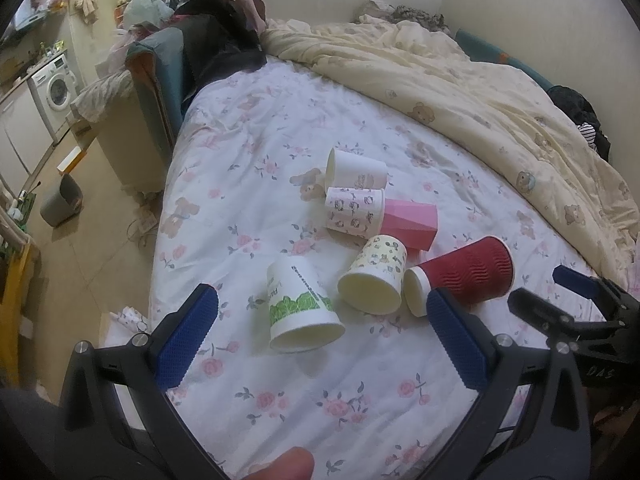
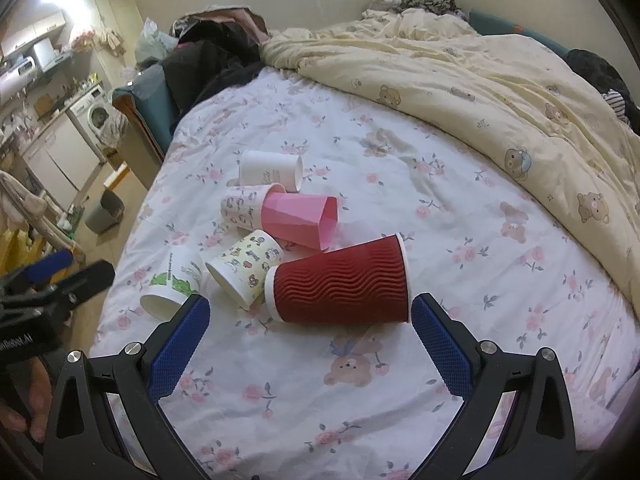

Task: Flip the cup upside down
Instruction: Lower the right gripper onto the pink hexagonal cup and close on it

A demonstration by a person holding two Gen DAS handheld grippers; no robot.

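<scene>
Several paper cups lie on their sides on the floral bed sheet (image 1: 280, 412). A white cup with green print (image 1: 298, 308) lies nearest my left gripper (image 1: 320, 312), which is open and empty just short of it. A cream cartoon cup (image 1: 374, 280), a red ribbed cup (image 1: 464, 276), a pink cup (image 1: 408, 222), a patterned white cup (image 1: 354, 212) and a plain white cup (image 1: 356, 170) lie behind. My right gripper (image 2: 310, 312) is open and empty, close in front of the red ribbed cup (image 2: 344, 284). The green-print cup (image 2: 172, 286) lies to its left.
A cream bear-print duvet (image 1: 480, 92) is bunched at the back right of the bed. Dark clothes (image 1: 216, 40) pile at the headboard. The bed's left edge drops to a tiled floor with a grey bin (image 1: 62, 200). The right gripper shows in the left wrist view (image 1: 568, 304).
</scene>
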